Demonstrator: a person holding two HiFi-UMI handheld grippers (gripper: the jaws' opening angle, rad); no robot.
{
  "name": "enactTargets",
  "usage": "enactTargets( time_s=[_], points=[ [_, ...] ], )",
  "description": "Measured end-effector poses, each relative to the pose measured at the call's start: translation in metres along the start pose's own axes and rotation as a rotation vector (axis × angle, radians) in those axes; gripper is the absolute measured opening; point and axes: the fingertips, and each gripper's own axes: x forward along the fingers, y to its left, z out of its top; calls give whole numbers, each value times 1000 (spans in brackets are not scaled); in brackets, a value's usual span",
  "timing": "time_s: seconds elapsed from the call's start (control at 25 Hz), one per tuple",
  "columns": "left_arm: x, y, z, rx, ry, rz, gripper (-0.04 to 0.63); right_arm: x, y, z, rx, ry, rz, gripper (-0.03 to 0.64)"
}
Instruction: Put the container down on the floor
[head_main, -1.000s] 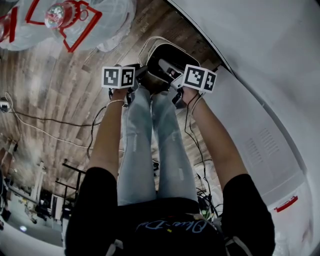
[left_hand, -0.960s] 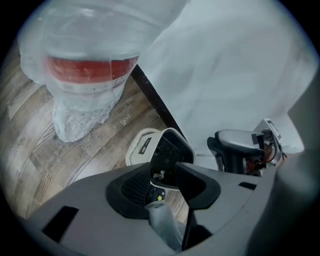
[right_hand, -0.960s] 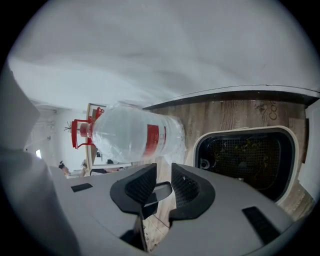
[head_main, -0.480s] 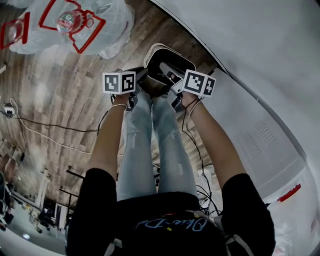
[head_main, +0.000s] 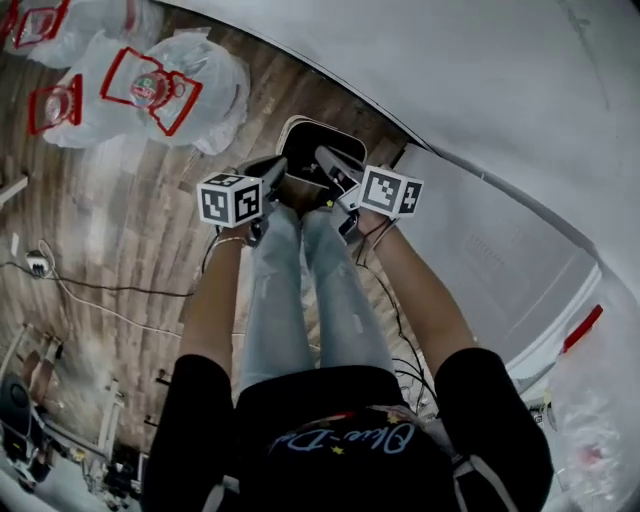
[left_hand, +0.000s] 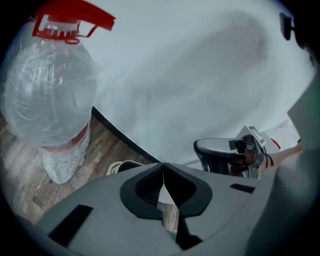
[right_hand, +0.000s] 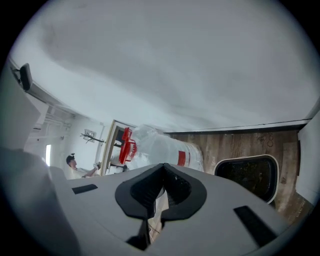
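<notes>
Sitting on the wooden floor (head_main: 120, 220) right up against the white wall (head_main: 450, 70), the container (head_main: 308, 148) is down. The left hand-held gripper (left_hand: 163, 165) has just snapped its jaws together with nothing between them. The right hand-held gripper (right_hand: 162, 167) is closed and empty too. Both hang above the container, clear of it.

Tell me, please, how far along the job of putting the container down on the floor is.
Done: the container stands on the wooden floor by the wall, with neither gripper holding it. In hand: nothing. The left gripper has just closed its jaws with nothing between them, and the right gripper is shut and empty too. Left: apparently nothing.
</notes>
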Motion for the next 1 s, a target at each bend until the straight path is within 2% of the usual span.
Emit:
enactTargets(
  time_s=[0.16,0.32,0.52,0.68,0.84,1.0],
  points=[
    [-27,-30,13,-13,-54,-33,6,-32,21,4,-43,-44,-6,0],
    [-58,-63,26,36,-104,-46,6,-61,43,6,-110,-90,-39,-1],
    [-95,-101,35,70,-121,-61,6,-104,88,23,-166,-196,-38,-1],
    [-126,-140,47,127,-166,-62,6,-145,121,32,-234,-241,-38,-2],
    [-148,-181,75,187,-219,-104,6,-175,151,49,-328,-301,-51,-2],
    [-171,-228,95,273,-261,-129,6,-206,182,55,-378,-354,-58,-2]
  ],
)
